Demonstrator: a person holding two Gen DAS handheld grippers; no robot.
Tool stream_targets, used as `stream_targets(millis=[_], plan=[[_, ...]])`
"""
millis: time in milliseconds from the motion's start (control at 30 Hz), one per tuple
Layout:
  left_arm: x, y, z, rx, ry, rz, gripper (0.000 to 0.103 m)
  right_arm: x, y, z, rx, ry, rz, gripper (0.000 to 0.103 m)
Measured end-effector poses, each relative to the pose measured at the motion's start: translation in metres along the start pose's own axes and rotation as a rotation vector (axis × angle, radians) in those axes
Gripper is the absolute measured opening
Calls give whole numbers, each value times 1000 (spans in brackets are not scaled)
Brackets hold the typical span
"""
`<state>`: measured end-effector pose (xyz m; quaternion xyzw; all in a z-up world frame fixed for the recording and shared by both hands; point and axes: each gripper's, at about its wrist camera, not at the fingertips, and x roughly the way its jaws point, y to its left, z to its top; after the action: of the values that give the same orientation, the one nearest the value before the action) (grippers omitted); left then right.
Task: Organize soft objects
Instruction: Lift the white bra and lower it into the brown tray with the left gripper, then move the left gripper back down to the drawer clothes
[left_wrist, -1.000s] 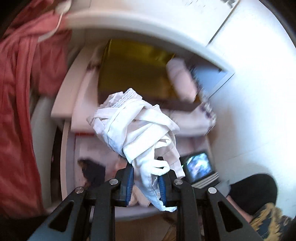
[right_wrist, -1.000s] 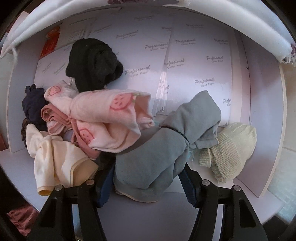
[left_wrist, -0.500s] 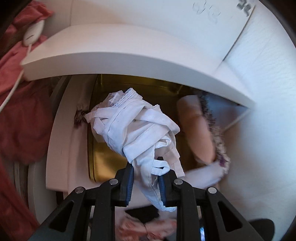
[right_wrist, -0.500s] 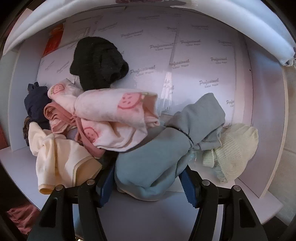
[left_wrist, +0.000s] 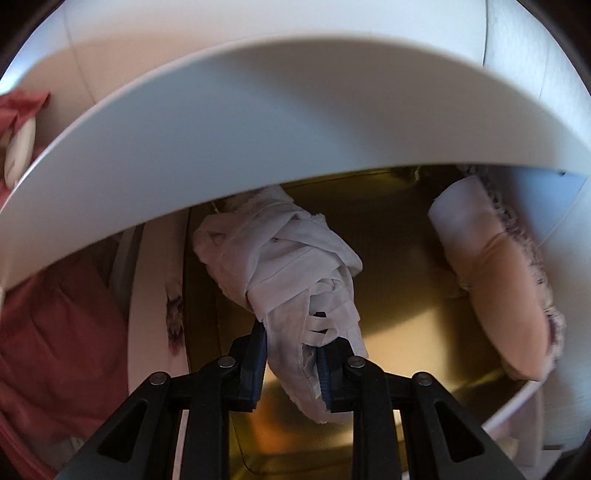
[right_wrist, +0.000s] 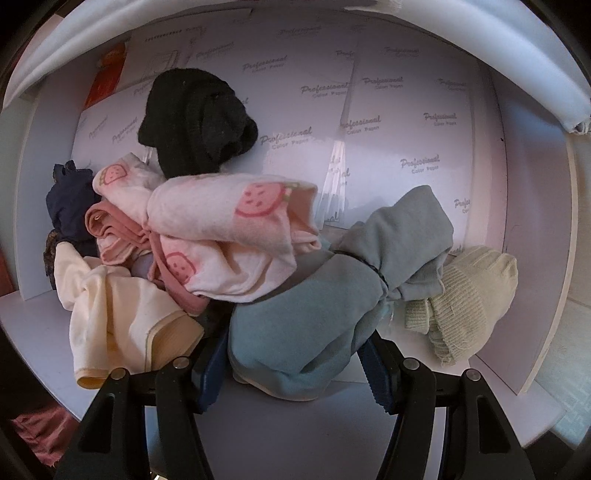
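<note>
Over the gold-lined bin (left_wrist: 369, 332), a white knotted bundle (left_wrist: 288, 258) is clamped in the left gripper (left_wrist: 291, 365) — it should be lowered clear of the shelf edge (left_wrist: 258, 140) before release. A grey-blue bundle (right_wrist: 314, 325) is straddled by the right gripper (right_wrist: 291, 373) — pad contact cannot be told.

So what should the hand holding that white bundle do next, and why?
Probably lower it a little further and let go. The left gripper is clamped on the white bundle, which hangs over the gold-lined compartment, beside a rolled beige cloth, with bare floor below.
</note>
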<state>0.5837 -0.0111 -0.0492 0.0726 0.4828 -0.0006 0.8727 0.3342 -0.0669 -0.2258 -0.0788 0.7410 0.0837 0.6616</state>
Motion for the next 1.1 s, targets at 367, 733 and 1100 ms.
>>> stream_targets(millis=[367, 733, 1100], plan=[[-19, 8, -28, -86, -15, -13, 33, 3, 2, 2, -3, -1, -13, 66], [-59, 14, -54, -124, -41, -42, 34, 8, 7, -4, -18, -9, -46, 66], [-104, 38, -102, -250, -18, -82, 34, 17, 7, -11, -31, -10, -84, 66]])
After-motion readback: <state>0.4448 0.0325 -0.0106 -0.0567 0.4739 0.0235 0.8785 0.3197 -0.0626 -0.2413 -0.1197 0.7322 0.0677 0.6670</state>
